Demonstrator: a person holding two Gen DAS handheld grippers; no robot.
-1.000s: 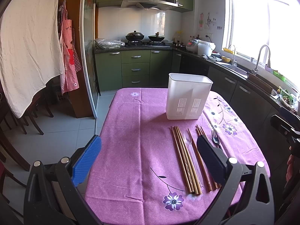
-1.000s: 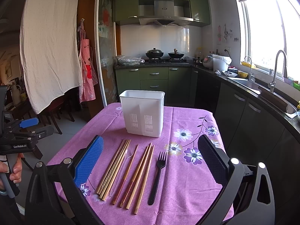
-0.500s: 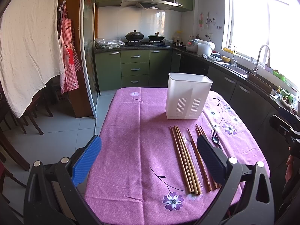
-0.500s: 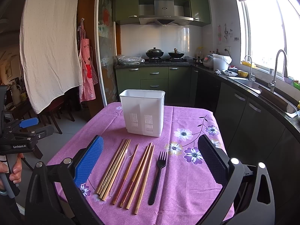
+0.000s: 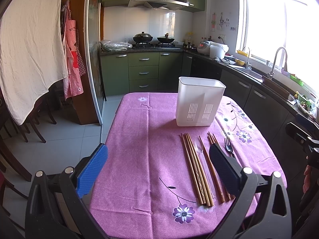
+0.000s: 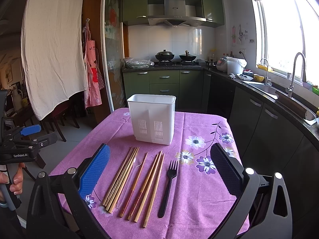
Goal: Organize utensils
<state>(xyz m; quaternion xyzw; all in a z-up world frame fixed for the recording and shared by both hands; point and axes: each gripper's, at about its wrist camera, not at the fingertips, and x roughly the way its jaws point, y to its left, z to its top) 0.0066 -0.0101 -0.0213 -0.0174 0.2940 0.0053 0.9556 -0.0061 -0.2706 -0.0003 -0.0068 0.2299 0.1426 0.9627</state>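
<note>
From the left wrist view, the left gripper (image 5: pixel 158 164) hangs with its jaws wide apart, holding nothing. The white caddy (image 5: pixel 200 104) stands on the purple tablecloth (image 5: pixel 139 139); just in front of it lie the chopsticks (image 5: pixel 196 168).

From the right wrist view, the right gripper (image 6: pixel 160 170) is likewise spread and empty above the chopsticks and the black fork (image 6: pixel 169 186), which lie in front of the caddy. Nothing looks sorted yet; by my reckoning everything is left to do.

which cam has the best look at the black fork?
Right wrist. The black fork lies fully in view there, tines to handle end, on the purple tablecloth right of the chopsticks. In the left wrist view only its tines show; the left gripper's dark finger covers the handle.
</note>
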